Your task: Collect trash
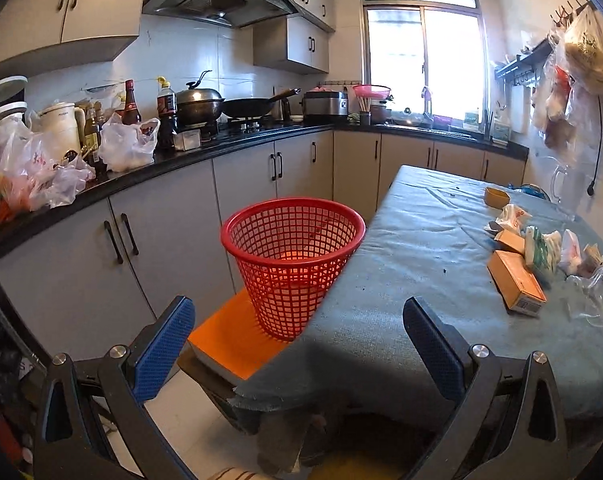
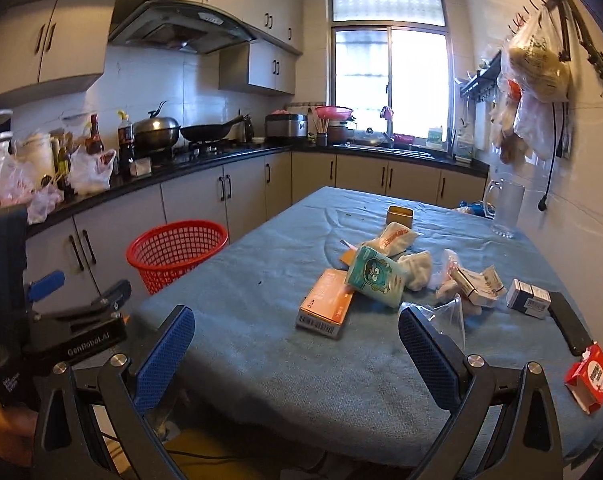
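Both tongs spread wide, empty: right tongs (image 2: 297, 344), left tongs (image 1: 299, 336) | orange cardboard box (image 2: 326, 303), crumpled wrappers right of red mesh plastic basket (image 2: 177, 254) | risk: stool-perched basket tips if bumped

- Red basket (image 1: 293, 264): glossy plastic mesh.
- Table cover (image 2: 285, 352): matt, rough blue cloth.
- Orange box (image 2: 325, 304): smooth cardboard.
- Worktop (image 1: 205, 146): glossy black.

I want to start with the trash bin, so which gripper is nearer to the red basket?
Left. The left gripper faces the red basket just ahead of it. The right gripper hangs over the table's near edge, basket off to its left.
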### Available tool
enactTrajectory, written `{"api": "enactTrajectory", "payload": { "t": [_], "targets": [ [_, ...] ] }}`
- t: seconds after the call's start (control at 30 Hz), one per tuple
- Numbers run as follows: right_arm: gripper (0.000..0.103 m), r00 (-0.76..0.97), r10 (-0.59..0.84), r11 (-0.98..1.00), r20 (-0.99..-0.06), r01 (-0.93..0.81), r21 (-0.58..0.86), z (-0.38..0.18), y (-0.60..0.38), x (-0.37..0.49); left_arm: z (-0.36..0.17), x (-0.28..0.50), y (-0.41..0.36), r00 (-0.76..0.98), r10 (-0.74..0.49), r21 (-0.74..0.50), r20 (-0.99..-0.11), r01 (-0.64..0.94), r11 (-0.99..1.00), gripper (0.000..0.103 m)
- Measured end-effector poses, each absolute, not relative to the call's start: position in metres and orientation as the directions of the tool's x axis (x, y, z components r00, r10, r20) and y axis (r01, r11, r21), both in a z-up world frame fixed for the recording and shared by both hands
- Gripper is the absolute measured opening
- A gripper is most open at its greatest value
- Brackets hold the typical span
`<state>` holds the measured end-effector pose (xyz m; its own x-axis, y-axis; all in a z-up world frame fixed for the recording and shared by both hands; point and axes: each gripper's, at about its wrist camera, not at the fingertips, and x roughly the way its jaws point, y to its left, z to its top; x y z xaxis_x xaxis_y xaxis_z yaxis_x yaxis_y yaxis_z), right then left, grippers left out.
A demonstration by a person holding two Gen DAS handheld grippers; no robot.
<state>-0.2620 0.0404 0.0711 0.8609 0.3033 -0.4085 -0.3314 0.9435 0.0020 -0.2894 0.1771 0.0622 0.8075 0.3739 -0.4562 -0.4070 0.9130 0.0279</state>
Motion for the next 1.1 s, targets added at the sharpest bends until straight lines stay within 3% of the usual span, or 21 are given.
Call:
{"api": "enactTrajectory", "payload": {
  "t": [1.1],
  "targets": [
    [0.103,0.839,0.296,0.943,-0.457,-0.333,-0.001,0.066,0.046,-0.257,0.054,-0.279,0.174,0.801,0.355,0.047,-0.483,-0.381,0.923,0.103]
  ]
}}
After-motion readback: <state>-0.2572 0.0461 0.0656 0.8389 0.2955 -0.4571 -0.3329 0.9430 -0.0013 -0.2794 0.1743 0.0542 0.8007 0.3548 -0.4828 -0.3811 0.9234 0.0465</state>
